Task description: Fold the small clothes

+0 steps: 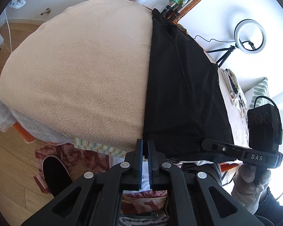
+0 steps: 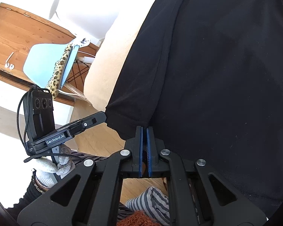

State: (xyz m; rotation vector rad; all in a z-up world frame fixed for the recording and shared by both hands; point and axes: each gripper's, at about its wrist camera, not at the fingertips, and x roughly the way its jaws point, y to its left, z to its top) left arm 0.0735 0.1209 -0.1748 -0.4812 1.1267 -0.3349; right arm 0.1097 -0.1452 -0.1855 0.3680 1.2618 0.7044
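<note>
A black garment (image 1: 181, 86) lies spread along the right side of a peach towel-covered surface (image 1: 81, 71). My left gripper (image 1: 145, 142) is shut on the garment's near left corner at the surface's front edge. In the right wrist view the same black garment (image 2: 226, 66) fills the frame, with a short sleeve (image 2: 134, 101) hanging at the left. My right gripper (image 2: 144, 130) is shut on the garment's edge next to the sleeve hem. The right gripper also shows in the left wrist view (image 1: 205, 143), and the left gripper shows in the right wrist view (image 2: 103, 116), touching the sleeve.
A ring light on a tripod (image 1: 250, 36) and a pile of cloth (image 1: 234, 88) stand at the right. Patterned fabric (image 1: 69, 158) and a shoe (image 1: 54, 173) lie on the wooden floor. A light blue chair (image 2: 47, 62) with leopard cloth stands at the left.
</note>
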